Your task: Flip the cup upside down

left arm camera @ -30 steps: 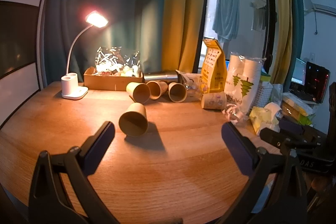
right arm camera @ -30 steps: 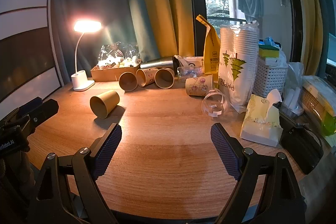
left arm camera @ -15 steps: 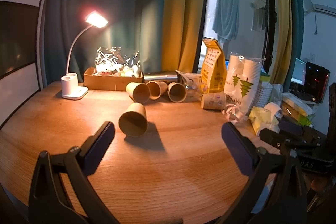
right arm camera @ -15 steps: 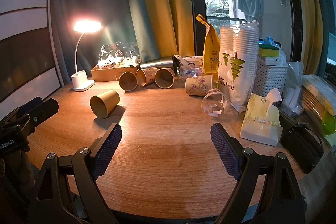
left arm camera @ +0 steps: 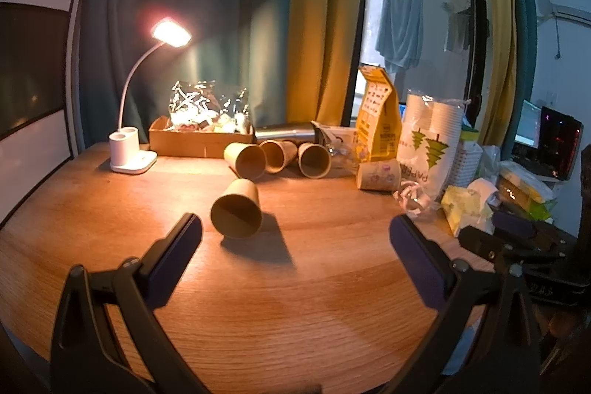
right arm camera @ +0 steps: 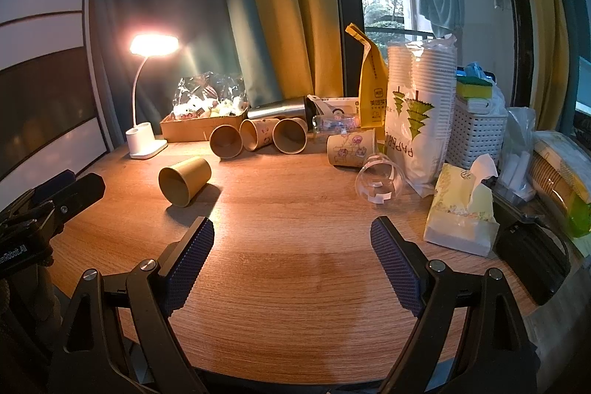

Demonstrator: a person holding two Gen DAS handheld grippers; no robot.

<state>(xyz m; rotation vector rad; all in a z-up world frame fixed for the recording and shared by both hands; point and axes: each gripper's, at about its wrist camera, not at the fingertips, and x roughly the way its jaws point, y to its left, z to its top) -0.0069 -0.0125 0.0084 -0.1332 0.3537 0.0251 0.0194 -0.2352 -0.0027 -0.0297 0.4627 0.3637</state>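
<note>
Both tools hang low over the near edge of the tabletop [left arm camera: 295,301], each with its fingers spread wide and nothing between them: the left tool [left arm camera: 295,246] and the right tool [right arm camera: 291,246]. Neither touches anything.

The cup [left arm camera: 236,209] lies on its side on bare wood just beyond the left tool's left finger, its base end turned toward that camera, its shadow falling to the right. It stands apart from the other clutter, so it looks the likely target, and the left tool is the nearer one. A sound approach, as I judge it: bring the fingers across the cup's side wall near its middle, close gently since thin paper crushes, lift clear, then rotate until the rim faces down before setting it flat.

Farther back three more cups [left arm camera: 277,156] lie in a row, with a printed cup [left arm camera: 378,175] and a clear cup [right arm camera: 378,182] to the right. A lamp [left arm camera: 133,150] and box [left arm camera: 199,143] sit behind. None blocks the way in.
</note>
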